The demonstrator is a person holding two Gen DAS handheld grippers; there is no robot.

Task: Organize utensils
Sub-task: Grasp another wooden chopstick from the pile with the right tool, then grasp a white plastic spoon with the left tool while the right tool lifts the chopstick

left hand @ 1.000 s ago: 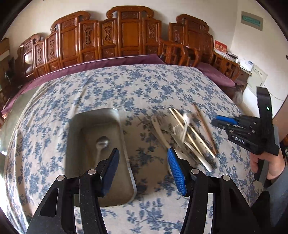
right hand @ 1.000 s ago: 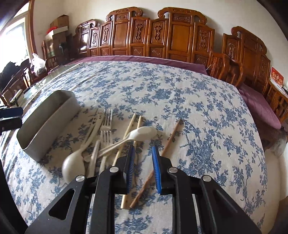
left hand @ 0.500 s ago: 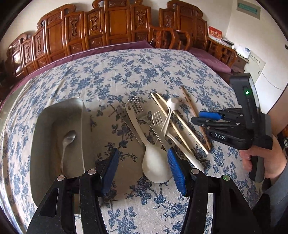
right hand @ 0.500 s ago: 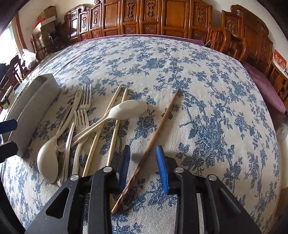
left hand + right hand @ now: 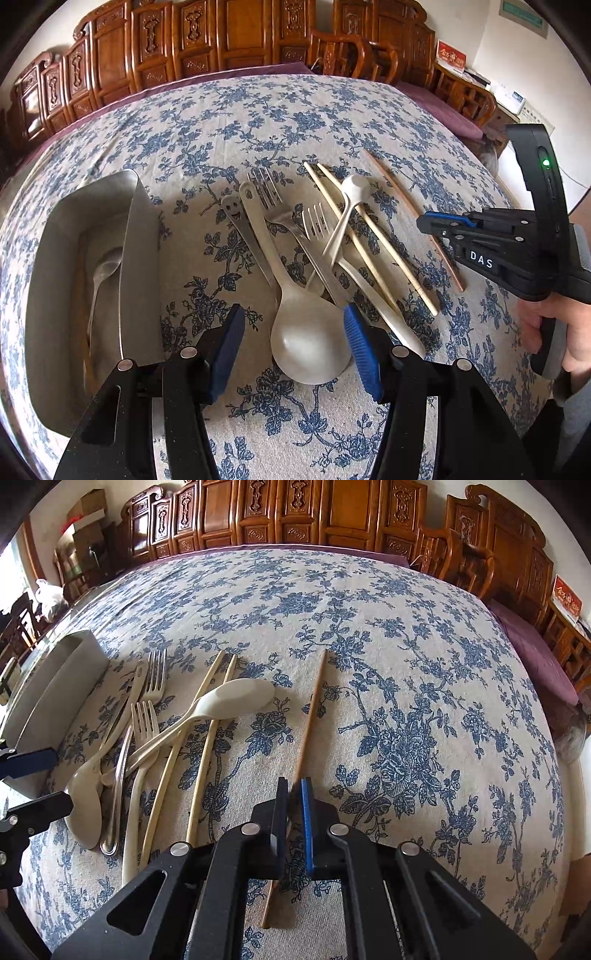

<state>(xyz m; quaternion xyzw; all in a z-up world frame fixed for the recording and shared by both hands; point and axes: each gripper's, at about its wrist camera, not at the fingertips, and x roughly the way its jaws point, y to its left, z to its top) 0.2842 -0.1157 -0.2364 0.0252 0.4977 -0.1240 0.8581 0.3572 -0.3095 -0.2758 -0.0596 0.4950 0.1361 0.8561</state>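
A pile of utensils lies on the floral tablecloth: a large cream spoon (image 5: 308, 339), a smaller cream spoon (image 5: 229, 703), metal forks (image 5: 273, 199), two pale chopsticks (image 5: 369, 240) and one brown chopstick (image 5: 312, 716). My left gripper (image 5: 291, 350) is open, its blue pads on either side of the large spoon's bowl. My right gripper (image 5: 293, 812) is shut on the brown chopstick near its lower end; it also shows in the left wrist view (image 5: 443, 225). A metal tray (image 5: 140, 258) at the left holds a metal spoon (image 5: 105, 266).
Carved wooden chairs (image 5: 332, 513) line the far edge of the table. The tray's wall (image 5: 55, 698) stands left of the pile. A purple cloth (image 5: 532, 653) shows at the table's right edge. A hand (image 5: 554, 332) holds the right gripper.
My left gripper has moved right from over the tray to the large cream spoon. My right gripper has come down over the brown chopstick and closed on it.
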